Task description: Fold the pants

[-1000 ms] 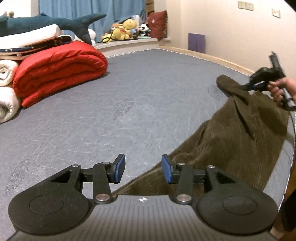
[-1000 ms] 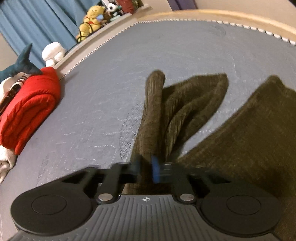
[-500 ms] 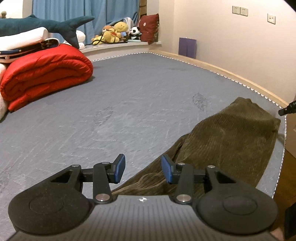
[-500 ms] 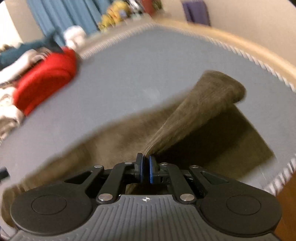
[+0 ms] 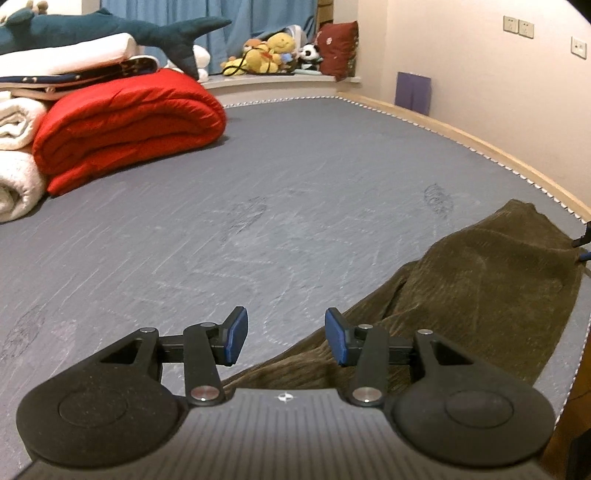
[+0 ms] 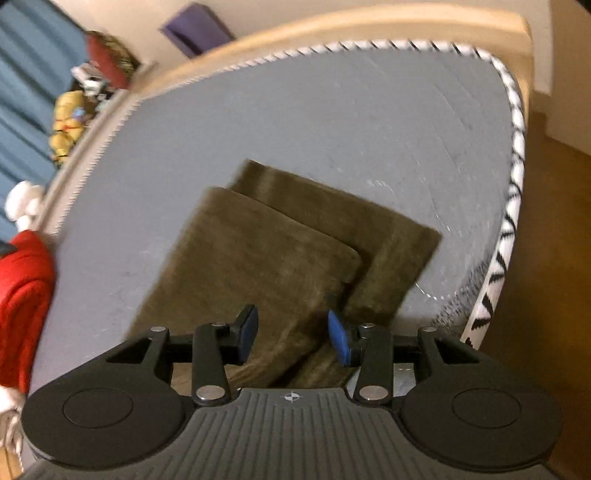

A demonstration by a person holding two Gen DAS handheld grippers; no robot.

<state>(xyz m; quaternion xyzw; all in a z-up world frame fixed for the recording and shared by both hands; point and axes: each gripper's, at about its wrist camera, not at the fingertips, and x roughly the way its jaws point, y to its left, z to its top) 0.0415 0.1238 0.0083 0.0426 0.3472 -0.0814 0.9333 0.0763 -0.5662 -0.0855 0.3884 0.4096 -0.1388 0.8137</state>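
Brown corduroy pants [image 6: 277, 251] lie on the grey mattress [image 6: 332, 122] near its corner, one leg laid over the other with the ends slightly offset. My right gripper [image 6: 291, 325] hovers over the near part of the legs. Its jaws are opening and the blue pads stand clear of the cloth below. In the left wrist view the pants [image 5: 480, 288] stretch away to the right. My left gripper [image 5: 282, 339] sits at their near edge with jaws opening a little, and only mattress and the cloth edge show between them. The right gripper's tip [image 5: 581, 243] shows at the far right edge.
A folded red quilt [image 5: 129, 122], white rolled blankets [image 5: 14, 184] and a plush shark [image 5: 110, 29] are stacked at the far left. Stuffed toys [image 5: 269, 51] sit on the window ledge. The mattress's piped edge [image 6: 513, 177] drops to a wooden floor [image 6: 546, 258] on the right.
The right gripper swung the pinched pant leg across to the right, laid it flat on the other leg and opened its jaws. The left gripper stayed in place.
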